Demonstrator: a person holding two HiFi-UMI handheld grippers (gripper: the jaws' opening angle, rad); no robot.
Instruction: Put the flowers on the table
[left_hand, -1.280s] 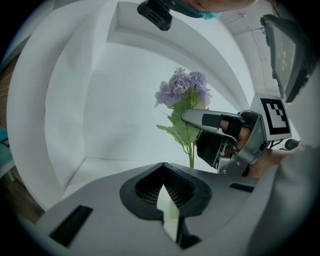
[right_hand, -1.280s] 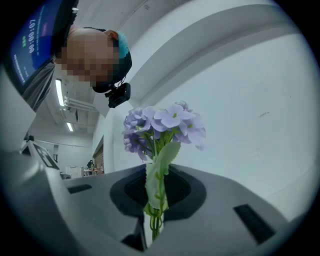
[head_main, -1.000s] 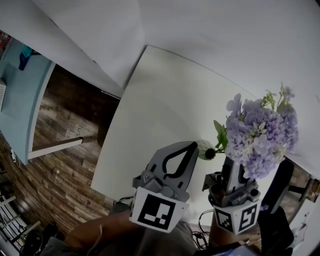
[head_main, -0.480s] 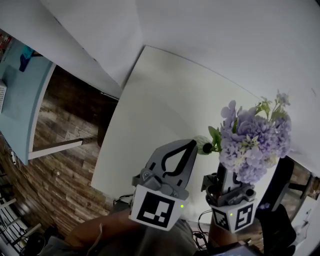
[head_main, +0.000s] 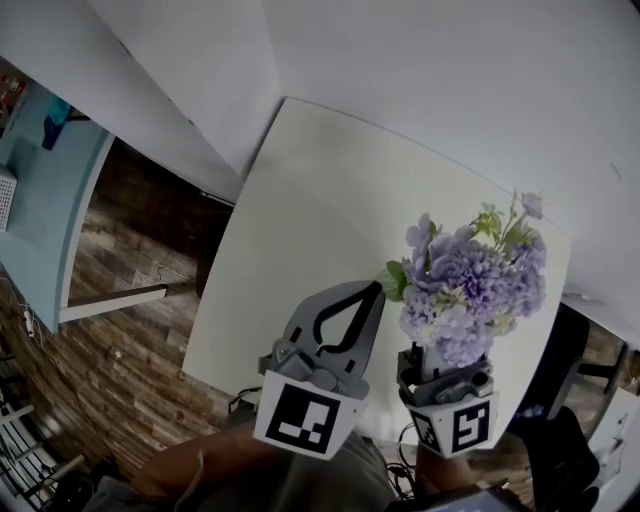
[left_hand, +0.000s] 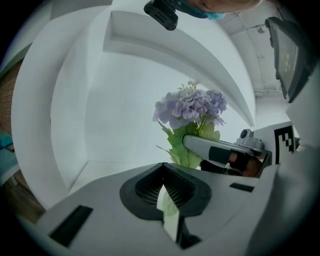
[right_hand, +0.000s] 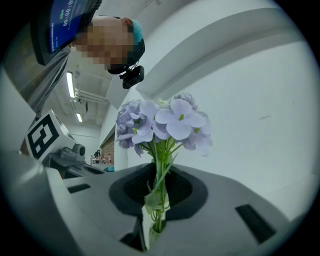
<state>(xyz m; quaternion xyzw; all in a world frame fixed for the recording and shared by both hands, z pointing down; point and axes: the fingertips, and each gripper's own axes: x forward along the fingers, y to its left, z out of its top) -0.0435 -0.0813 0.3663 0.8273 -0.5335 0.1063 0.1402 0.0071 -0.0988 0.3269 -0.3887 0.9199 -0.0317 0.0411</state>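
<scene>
A bunch of pale purple flowers (head_main: 465, 290) with green leaves and stems stands upright over the right part of the white table (head_main: 300, 220). My right gripper (head_main: 441, 362) is shut on the stems below the blooms; in the right gripper view the flowers (right_hand: 160, 122) rise out of that gripper (right_hand: 156, 202), stems pinched between the jaws. My left gripper (head_main: 372, 291) hovers just left of it over the table's near edge, jaws together and empty. The left gripper view looks past its own closed tips (left_hand: 165, 192) to the flowers (left_hand: 192, 107) and the right gripper (left_hand: 220, 150).
A white wall (head_main: 450, 90) backs the table. Brown wooden floor (head_main: 110, 330) lies to the left, beyond it a light blue cabinet (head_main: 40, 200). A dark chair-like shape (head_main: 556, 370) stands at the table's right edge.
The right gripper and the flowers have shifted left and a little lower, closer to the left gripper. The left gripper has stayed put.
</scene>
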